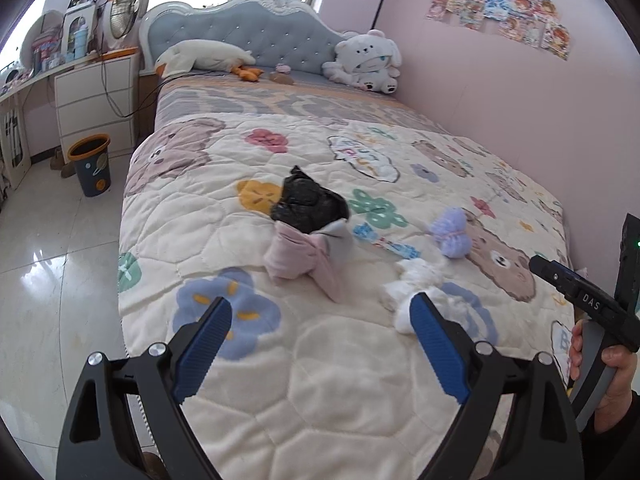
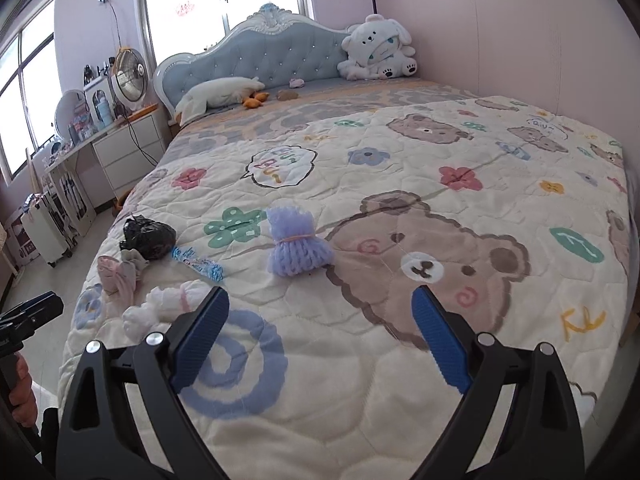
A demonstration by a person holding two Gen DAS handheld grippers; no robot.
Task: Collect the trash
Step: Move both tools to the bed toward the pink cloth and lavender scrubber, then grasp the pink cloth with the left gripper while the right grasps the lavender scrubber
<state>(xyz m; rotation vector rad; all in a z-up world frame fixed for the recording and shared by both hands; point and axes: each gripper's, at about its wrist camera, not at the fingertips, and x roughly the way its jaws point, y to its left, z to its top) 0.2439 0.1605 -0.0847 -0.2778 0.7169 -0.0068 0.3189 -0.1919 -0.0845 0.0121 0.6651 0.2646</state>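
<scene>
Nothing collected yet. Left gripper (image 1: 320,320) and right gripper (image 2: 320,310) both stand wide apart and empty over the quilted bear-print bedspread (image 2: 400,360). Still lying there: crumpled black plastic bag (image 1: 308,202), pink-grey cloth bundle (image 1: 308,258), white wadded tissue (image 1: 416,280) at one o'clock of the left gripper, lilac foam net (image 2: 298,248), and what is possibly a blue wrapper (image 2: 198,264). Orange-rimmed blue wastebasket (image 1: 90,164) waits at ten o'clock on the floor.

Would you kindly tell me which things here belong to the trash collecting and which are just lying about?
Belongs to the job:
- black plastic bag
- purple foam net
- white foam net
- blue wrapper
- trash bin

Just lying about:
- pink and grey cloth bundle, possibly clothing
- white bear plush
- goose plush
- fan
</scene>
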